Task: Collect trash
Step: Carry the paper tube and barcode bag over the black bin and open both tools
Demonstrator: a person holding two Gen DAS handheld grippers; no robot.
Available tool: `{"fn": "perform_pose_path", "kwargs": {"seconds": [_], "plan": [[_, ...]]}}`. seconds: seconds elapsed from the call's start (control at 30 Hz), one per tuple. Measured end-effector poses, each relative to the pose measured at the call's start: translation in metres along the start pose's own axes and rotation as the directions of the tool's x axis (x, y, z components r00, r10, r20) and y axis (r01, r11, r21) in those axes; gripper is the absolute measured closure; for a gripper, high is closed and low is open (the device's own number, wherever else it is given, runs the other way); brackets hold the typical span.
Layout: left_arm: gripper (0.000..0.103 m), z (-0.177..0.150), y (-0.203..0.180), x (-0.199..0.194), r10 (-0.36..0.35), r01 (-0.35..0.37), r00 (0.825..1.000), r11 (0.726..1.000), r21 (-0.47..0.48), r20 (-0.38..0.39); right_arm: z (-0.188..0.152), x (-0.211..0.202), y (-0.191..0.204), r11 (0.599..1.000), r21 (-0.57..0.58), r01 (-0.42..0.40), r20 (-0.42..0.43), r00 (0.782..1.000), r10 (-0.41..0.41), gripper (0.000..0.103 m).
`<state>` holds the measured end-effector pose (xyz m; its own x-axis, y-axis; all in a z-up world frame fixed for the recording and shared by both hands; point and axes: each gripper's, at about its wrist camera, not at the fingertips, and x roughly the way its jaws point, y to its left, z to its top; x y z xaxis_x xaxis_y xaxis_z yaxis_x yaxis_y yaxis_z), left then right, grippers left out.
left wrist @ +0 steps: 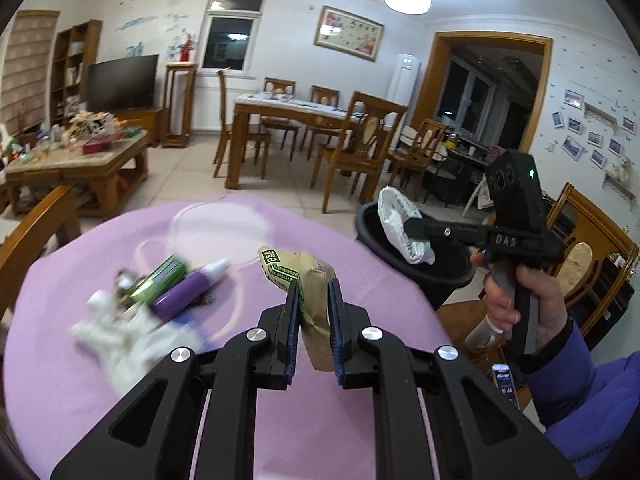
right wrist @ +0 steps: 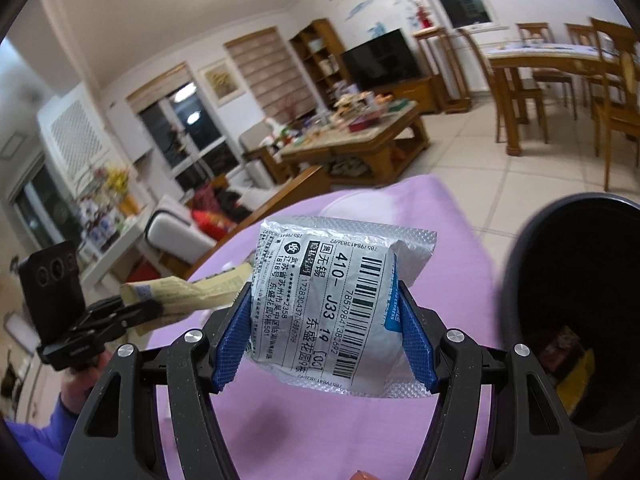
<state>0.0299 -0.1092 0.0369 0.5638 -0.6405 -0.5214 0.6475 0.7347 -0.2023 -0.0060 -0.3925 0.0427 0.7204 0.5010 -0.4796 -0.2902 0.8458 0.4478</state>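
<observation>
Right tongs (right wrist: 325,322) clamp a silver parcel bag (right wrist: 340,300) — label "410-J33 19".

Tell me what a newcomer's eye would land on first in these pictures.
First, the crumpled silver courier bag with a barcode label, clamped in the right gripper beside the round black trash bin. Next, the beige paper packet with green print, pinched upright in the left gripper above the round table's lilac cloth. Left of it lie a purple tube and a green packet, blurred.
</observation>
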Motion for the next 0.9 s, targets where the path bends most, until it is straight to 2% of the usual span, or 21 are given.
{"fn": "perform_pose_path", "kwargs": {"seconds": [0.17, 0.43, 0.73, 0.9], "plan": [[0.088, 0.025, -0.030, 0.044, -0.096, 0.096, 0.995, 0.995, 0.021, -0.018, 0.000, -0.034, -0.054, 0.994, 0.090, 0.054, 0.066, 0.996, -0.060, 0.036], [0.088, 0.060, -0.093, 0.127, -0.249, 0.254, 0.966, 0.964, 0.075, -0.070, -0.008, -0.094, -0.148, 0.956, 0.244, 0.163, 0.151, 0.968, -0.203, 0.036], [0.088, 0.059, -0.133, 0.208, -0.277, 0.298, 0.944, 0.949, 0.101, -0.176, -0.024, -0.118, -0.225, 0.919, 0.342, 0.197, 0.163, 0.950, -0.264, 0.035], [0.088, 0.051, -0.139, 0.226, -0.258, 0.285, 0.941, 0.953, 0.102, -0.218, -0.033, -0.114, -0.247, 0.910, 0.364, 0.199, 0.156, 0.950, -0.270, 0.035]]}}
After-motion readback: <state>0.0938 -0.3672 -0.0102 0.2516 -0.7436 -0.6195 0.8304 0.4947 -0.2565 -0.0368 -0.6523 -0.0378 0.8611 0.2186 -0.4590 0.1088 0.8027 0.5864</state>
